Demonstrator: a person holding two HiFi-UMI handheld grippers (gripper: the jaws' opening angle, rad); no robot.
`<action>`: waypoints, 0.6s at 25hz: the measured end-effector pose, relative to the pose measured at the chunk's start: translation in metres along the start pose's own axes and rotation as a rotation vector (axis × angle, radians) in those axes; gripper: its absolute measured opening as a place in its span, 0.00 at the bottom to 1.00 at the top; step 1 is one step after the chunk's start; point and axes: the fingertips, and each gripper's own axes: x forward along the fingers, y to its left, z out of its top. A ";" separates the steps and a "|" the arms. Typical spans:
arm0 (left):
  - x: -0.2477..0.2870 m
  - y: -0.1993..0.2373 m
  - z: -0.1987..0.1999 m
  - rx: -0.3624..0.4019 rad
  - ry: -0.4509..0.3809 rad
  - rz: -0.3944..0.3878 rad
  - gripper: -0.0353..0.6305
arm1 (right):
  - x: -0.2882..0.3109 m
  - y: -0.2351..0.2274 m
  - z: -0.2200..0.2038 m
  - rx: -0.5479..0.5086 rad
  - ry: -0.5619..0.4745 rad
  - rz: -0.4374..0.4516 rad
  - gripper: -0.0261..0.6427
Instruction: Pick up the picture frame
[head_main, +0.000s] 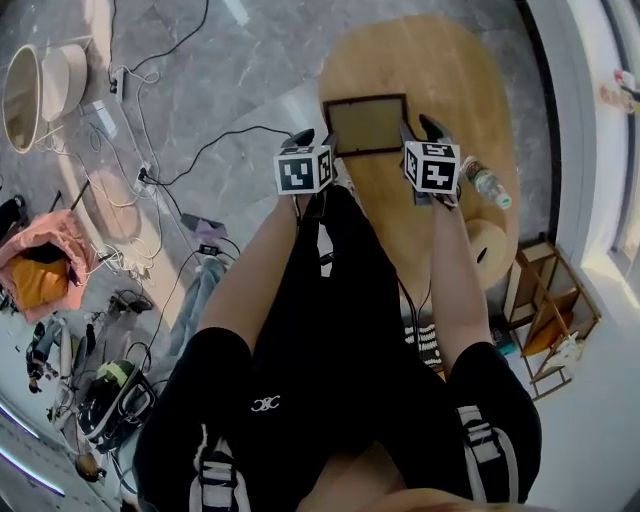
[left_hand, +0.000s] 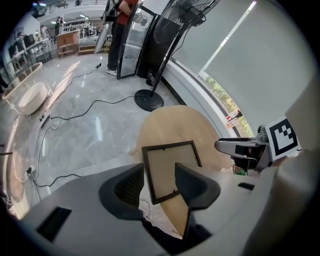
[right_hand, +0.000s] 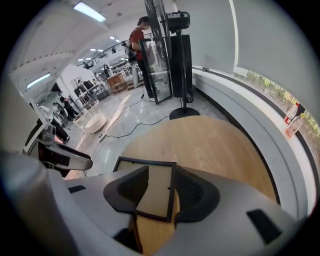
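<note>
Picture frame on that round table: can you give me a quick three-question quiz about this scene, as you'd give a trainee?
1. True or false: the frame lies flat on the table.
2. Pick one. The right gripper's jaws are: A) apart, B) shut on the frame, C) shut and empty.
3. Fill in: the small thing on the table beside the right gripper is a ____.
Key: 1 true; 2 A; 3 bottle.
</note>
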 end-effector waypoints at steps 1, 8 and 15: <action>0.009 0.004 -0.004 -0.004 -0.003 0.004 0.37 | 0.011 0.000 -0.006 0.004 0.009 0.001 0.32; 0.065 0.037 -0.036 -0.046 0.013 0.042 0.37 | 0.069 0.002 -0.053 0.011 0.058 -0.016 0.31; 0.089 0.043 -0.037 -0.080 0.023 0.045 0.32 | 0.085 -0.010 -0.069 0.048 0.058 -0.030 0.31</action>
